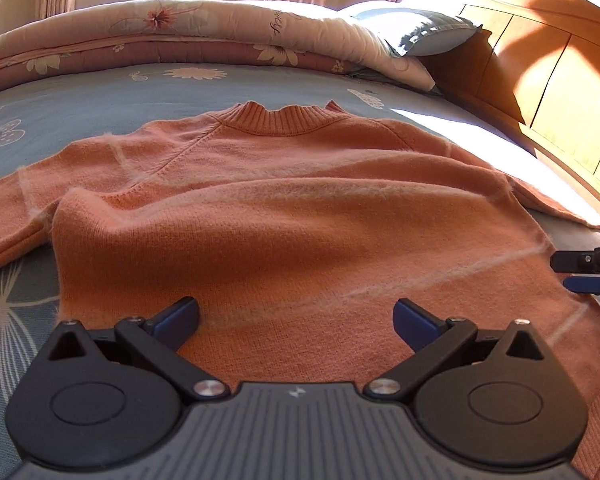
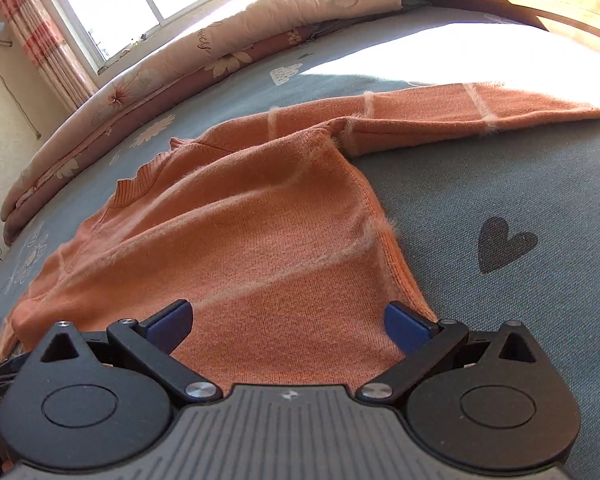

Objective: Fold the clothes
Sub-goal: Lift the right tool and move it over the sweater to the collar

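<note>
An orange knitted sweater (image 1: 284, 208) lies spread on a blue-grey flowered bedsheet (image 1: 100, 92), collar (image 1: 284, 118) at the far side, hem nearest me. Its body is rumpled in soft ridges, not folded.

Starting at the left, one sleeve (image 1: 16, 216) stretches out flat toward the left edge of the bed. Just right of it, my left gripper (image 1: 296, 320) hangs low over the near hem with its blue-padded fingers (image 1: 180, 316) spread wide, holding nothing. Further right, my right gripper (image 2: 288, 322) sits over the hem's right corner, fingers equally wide and empty; its tips also show at the right edge of the left wrist view. The right sleeve (image 2: 480, 110) runs far right into sunlight.

I judge the hem is the likely grip point. To do it well, I would pinch both knit layers at matching spots near each side seam and lift evenly so the body stays square. A folded quilt (image 1: 180, 28) and pillow (image 1: 416, 32) lie beyond.
</note>
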